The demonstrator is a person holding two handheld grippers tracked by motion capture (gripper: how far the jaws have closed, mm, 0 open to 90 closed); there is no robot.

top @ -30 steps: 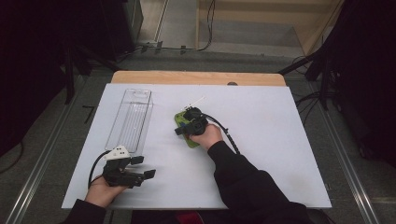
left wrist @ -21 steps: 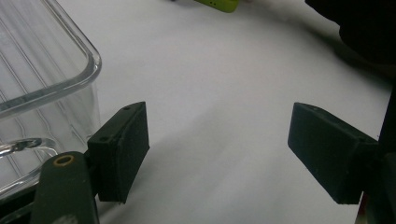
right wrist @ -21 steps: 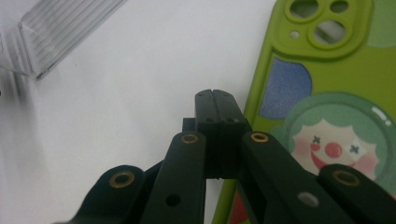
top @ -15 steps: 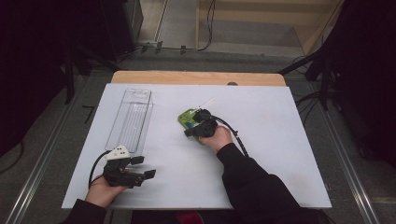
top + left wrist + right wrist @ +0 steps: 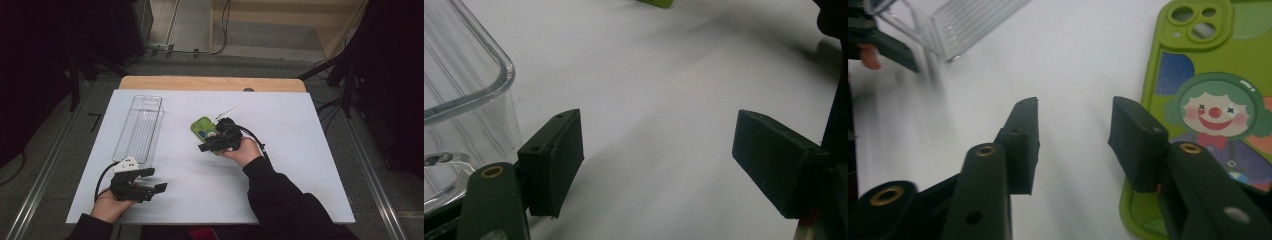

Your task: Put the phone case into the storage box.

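A green phone case (image 5: 202,127) with a clown picture lies flat on the white table top (image 5: 300,165). My right gripper (image 5: 206,144) hovers over its near edge, open, jaws pointing left. In the right gripper view the phone case (image 5: 1208,100) lies under the right jaw, and my right gripper (image 5: 1075,135) holds nothing. My left gripper (image 5: 156,180) rests open near the front left edge, just below a clear plastic box (image 5: 137,129). In the left gripper view my left gripper (image 5: 659,150) is empty, with the clear box (image 5: 459,85) beside its left jaw.
A thin white stick (image 5: 226,112) lies just beyond the phone case. A wooden strip (image 5: 210,83) runs along the table's far edge. Dark floor, cables and metal rails surround the table.
My right hand has drawn back toward the near side and turned its jaws left, uncovering most of the phone case. The left gripper has stayed put.
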